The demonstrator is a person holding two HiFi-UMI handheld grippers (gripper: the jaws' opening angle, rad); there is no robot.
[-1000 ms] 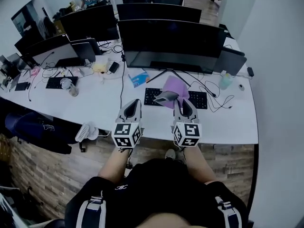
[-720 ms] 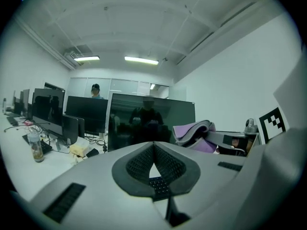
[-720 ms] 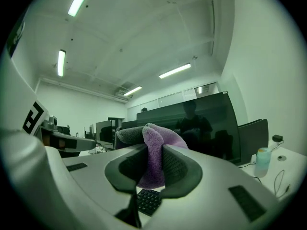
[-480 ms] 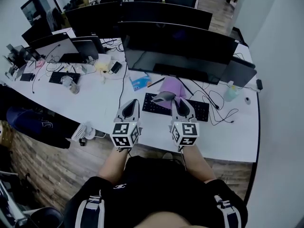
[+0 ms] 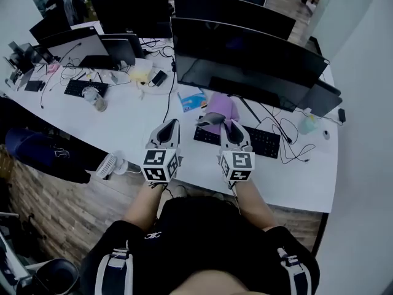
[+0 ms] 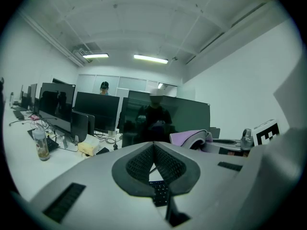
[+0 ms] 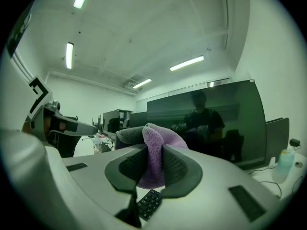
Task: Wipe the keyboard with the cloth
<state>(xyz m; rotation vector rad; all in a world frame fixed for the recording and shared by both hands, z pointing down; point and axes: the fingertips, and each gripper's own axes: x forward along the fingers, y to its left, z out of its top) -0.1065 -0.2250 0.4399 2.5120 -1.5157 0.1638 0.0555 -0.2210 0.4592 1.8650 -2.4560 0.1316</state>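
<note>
Clamping cloth (image 5: 222, 108), right tool (image 5: 229, 128) hovers above keyboard (image 5: 264, 141).

— What stands along the desk's (image 5: 129, 131) far edge?
— 1 wide monitor (image 5: 245, 57), with more behind it.
— And toward the right end?
— A clear bottle (image 5: 305, 123), with cables (image 5: 288, 147) looped just beside it.
— Left half?
— A jar (image 5: 95, 98), a blue packet (image 5: 193, 100) near the monitor's foot, and a white fan (image 5: 110, 166) at the near edge.

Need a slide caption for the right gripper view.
Right gripper shut on a purple cloth, black keyboard below, dark monitor behind.
</note>
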